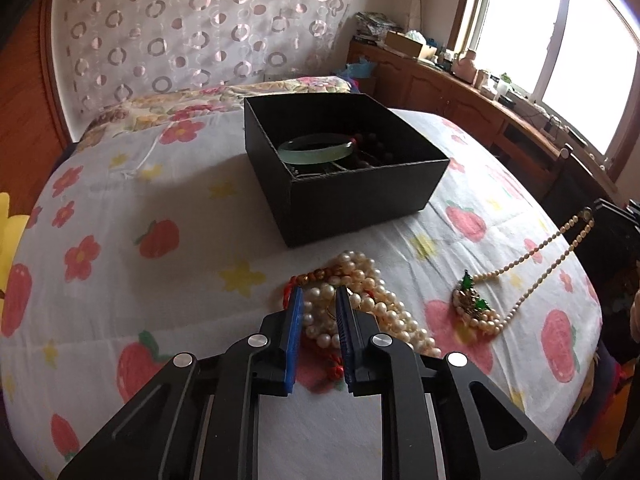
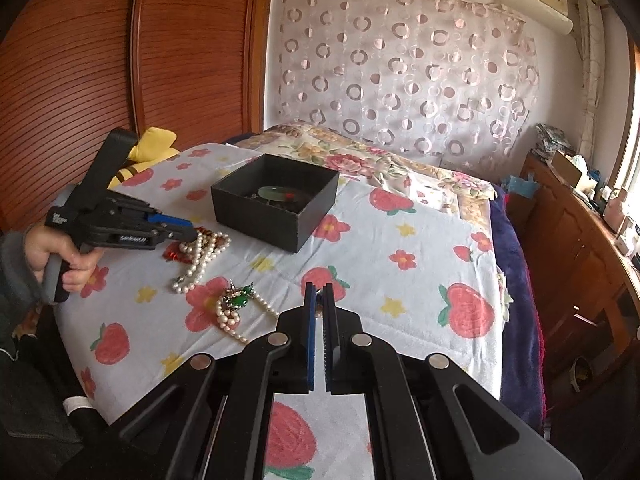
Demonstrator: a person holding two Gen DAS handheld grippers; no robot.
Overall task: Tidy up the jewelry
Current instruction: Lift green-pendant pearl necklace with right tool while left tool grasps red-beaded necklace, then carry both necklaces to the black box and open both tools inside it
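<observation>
A black open box (image 1: 344,172) stands on the bed and holds a pale green bangle (image 1: 318,148) and dark beads (image 1: 370,144). The box also shows in the right wrist view (image 2: 276,204). My left gripper (image 1: 319,304) is open, its jaws either side of a heap of pearl strands (image 1: 360,296) with a red cord. It shows in the right wrist view (image 2: 188,232) over the same heap (image 2: 202,258). A pearl necklace with a green pendant (image 1: 472,294) lies to the right. My right gripper (image 2: 319,300) is shut on that necklace's end; the pendant (image 2: 238,300) lies left of it.
The bed has a white sheet with red fruit and flower prints (image 2: 420,248). A wooden sideboard with clutter (image 1: 460,80) runs under the window on the right. A wooden wardrobe (image 2: 120,60) stands on the left, a floral quilt (image 2: 360,156) behind the box.
</observation>
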